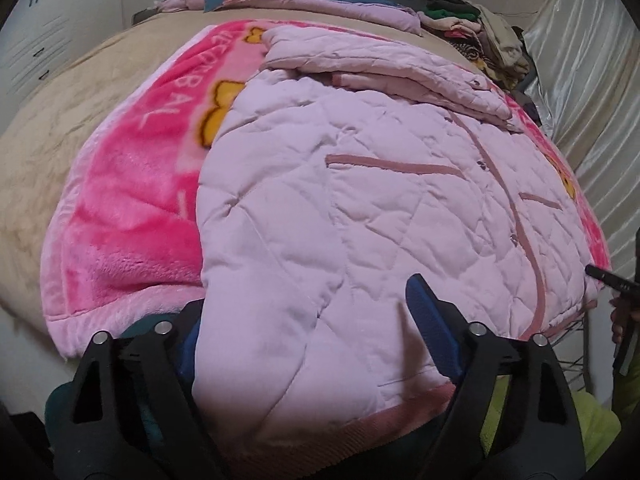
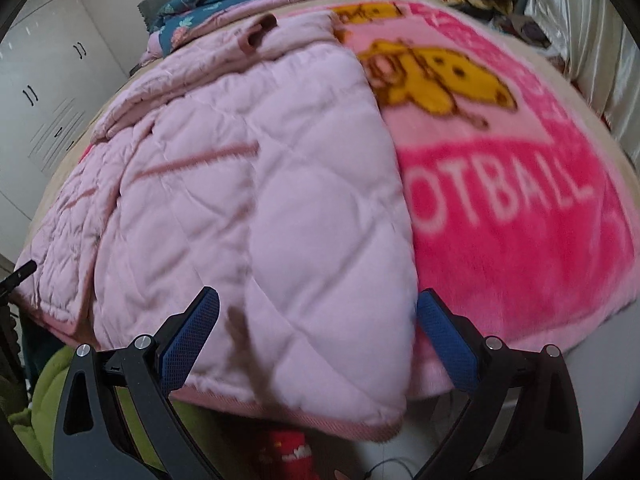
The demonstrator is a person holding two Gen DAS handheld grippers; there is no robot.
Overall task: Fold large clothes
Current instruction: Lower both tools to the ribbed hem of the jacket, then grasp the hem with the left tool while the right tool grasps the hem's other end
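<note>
1. Left wrist view: the pink quilted jacket lies flat on the pink blanket, hem hanging over the near bed edge. Left gripper jaws apart, straddling the hem corner, pads not pressing. Go lower and bite the ribbed hem fully before closing.
2. Right wrist view: right gripper jaws apart around the jacket's other hem corner. Frame is blurry. Grab at matching depth and lift both corners together so the fold stays square.
</note>
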